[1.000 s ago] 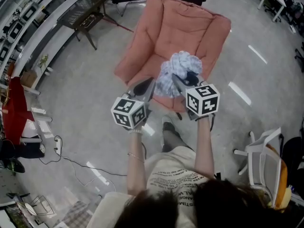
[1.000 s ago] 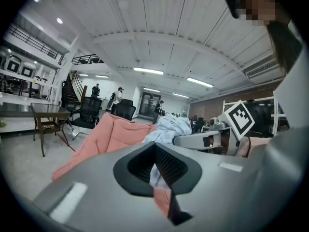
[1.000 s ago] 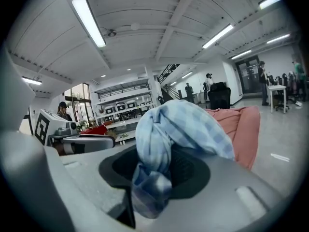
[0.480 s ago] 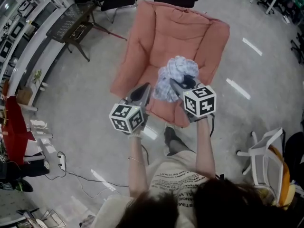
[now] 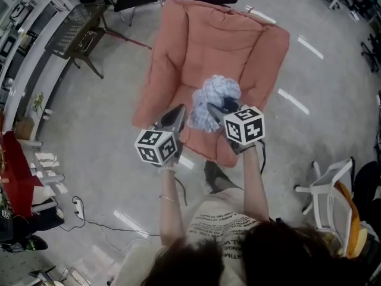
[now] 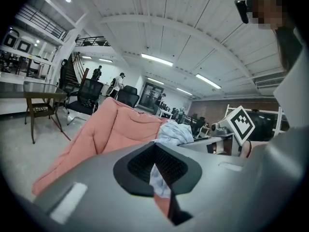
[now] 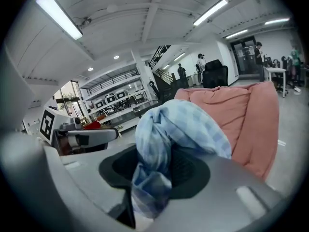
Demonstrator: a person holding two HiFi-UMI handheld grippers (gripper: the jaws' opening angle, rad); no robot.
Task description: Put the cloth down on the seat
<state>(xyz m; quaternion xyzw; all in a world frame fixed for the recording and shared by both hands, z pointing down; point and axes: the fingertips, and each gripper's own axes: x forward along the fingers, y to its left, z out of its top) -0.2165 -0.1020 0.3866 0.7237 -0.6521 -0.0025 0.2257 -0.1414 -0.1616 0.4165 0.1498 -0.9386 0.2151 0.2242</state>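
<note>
Left claw [image 6: 155, 167] and right claw [image 7: 153, 178] both clamped the checked cloth [image 5: 215, 93] above the pink armchair seat [image 5: 202, 64] — carrying step, seemingly; next called for lowering onto it, then letting go.

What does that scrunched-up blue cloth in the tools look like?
The cloth is light blue and white with a faint check, thin and soft looking. It is crumpled into a loose bundle. The left tool pinches one thin end and the right tool grips a thick bunch. It hangs between them over the pink chair, not yet laid on the seat.
</note>
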